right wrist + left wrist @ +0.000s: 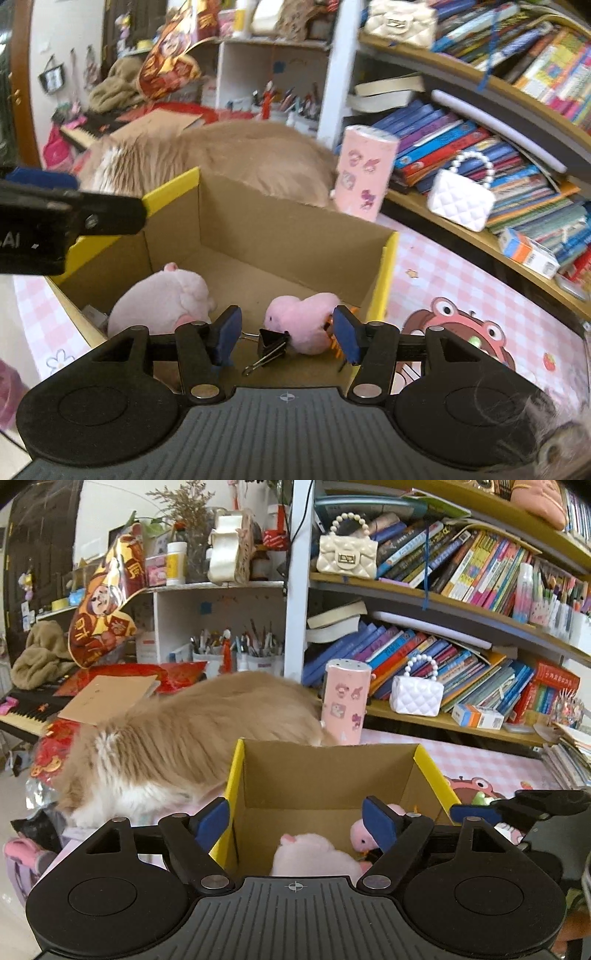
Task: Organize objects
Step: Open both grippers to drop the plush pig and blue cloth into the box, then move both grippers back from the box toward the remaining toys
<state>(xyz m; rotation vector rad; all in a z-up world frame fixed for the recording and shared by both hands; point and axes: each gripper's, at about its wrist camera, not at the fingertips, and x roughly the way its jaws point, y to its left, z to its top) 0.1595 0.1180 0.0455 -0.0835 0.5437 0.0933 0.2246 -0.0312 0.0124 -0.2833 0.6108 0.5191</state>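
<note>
An open cardboard box with yellow edges (332, 771) (280, 236) stands on the pink checked mat. Inside lie a pale pink plush pig (314, 854) (162, 299), a darker pink plush (360, 834) (303, 321), a black binder clip (269, 347) and something orange (338, 345). My left gripper (295, 823) is open above the box's near edge, empty. My right gripper (286, 336) is open over the box's near right corner, its blue pads either side of the darker plush and the clip, not closed on them. The left gripper's finger shows in the right wrist view (70, 218).
A fluffy orange-and-white cat (192, 738) (229, 155) lies just behind the box. A pink sticker-covered cylinder (345, 701) (365, 173) stands at the box's far right. Bookshelves with small white handbags (417, 694) run along the right. A keyboard (26, 716) and clutter lie left.
</note>
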